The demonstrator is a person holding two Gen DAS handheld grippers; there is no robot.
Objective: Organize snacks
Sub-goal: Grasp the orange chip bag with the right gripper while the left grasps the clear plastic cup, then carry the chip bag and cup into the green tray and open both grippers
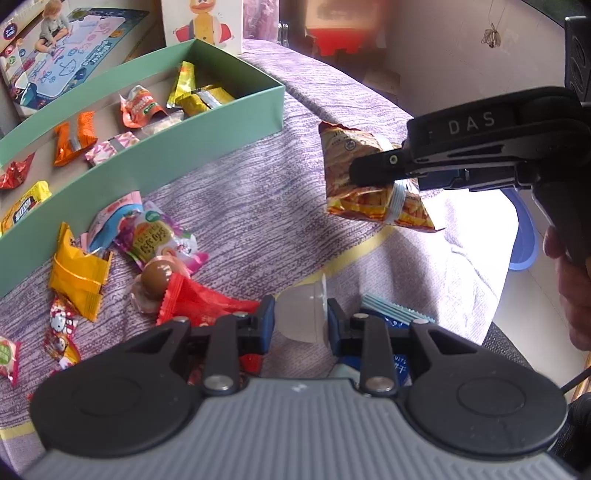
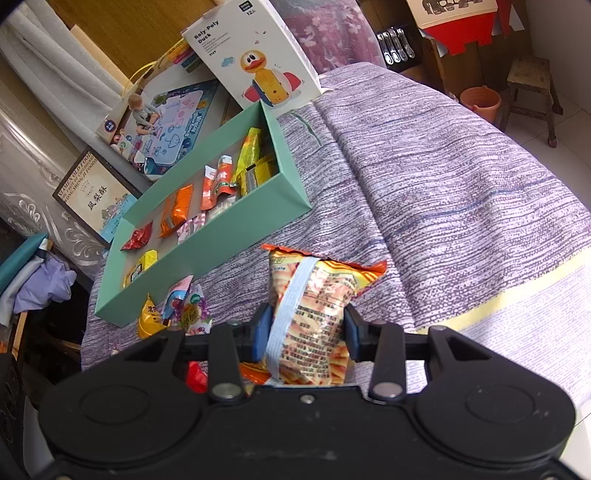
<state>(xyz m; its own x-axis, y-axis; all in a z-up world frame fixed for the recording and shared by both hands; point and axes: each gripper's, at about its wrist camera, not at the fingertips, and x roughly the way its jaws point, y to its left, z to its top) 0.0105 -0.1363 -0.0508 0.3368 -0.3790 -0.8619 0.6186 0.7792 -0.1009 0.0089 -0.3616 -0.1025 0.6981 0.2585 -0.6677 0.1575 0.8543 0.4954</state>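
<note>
- We're over a table under a purple streaked cloth (image 2: 443, 177) with a pale yellow band near its edge, and sunlight washes out the side to the right of our left jaws.
- Far left of the left gripper (image 1: 300, 319), a green tray (image 1: 236, 122) sits on the cloth, already dotted with wrapped snacks in orange, red, yellow and pink.
- Just left of those jaws lies a loose heap: a yellow packet (image 1: 79, 280), a Hello Kitty wrapper (image 1: 61, 321), a round chocolate-brown sweet (image 1: 157, 277) and a red packet (image 1: 199, 302).
- Our left gripper is clenched on a clear jelly cup (image 1: 303, 314), pads pressing both of its sides, right down at the cloth.
- Right of the cup, a blue-striped wrapper (image 1: 391, 317) peeks out beside the right pad.
- Up and to the right, the right gripper (image 2: 306, 332) is grasping an orange crisp bag (image 2: 314, 314) with a pale blue strip down its back, lifted clear of the cloth; from the left wrist view it hangs well above the table.
- The right gripper's arm reads "DAS", and a hand (image 1: 569, 280) grips its handle.
- Beyond the tray stands a white box (image 2: 255, 55) printed "Roly-Poly Duck", a drawing-mat box (image 2: 162, 118) to its left, and a framed sign (image 2: 92, 195) with Chinese characters.
- Back right of our right jaws: a red-and-white box (image 2: 458, 22), a wooden stool (image 2: 532, 88) and an orange bucket (image 2: 480, 101) on pale floor tiles.
</note>
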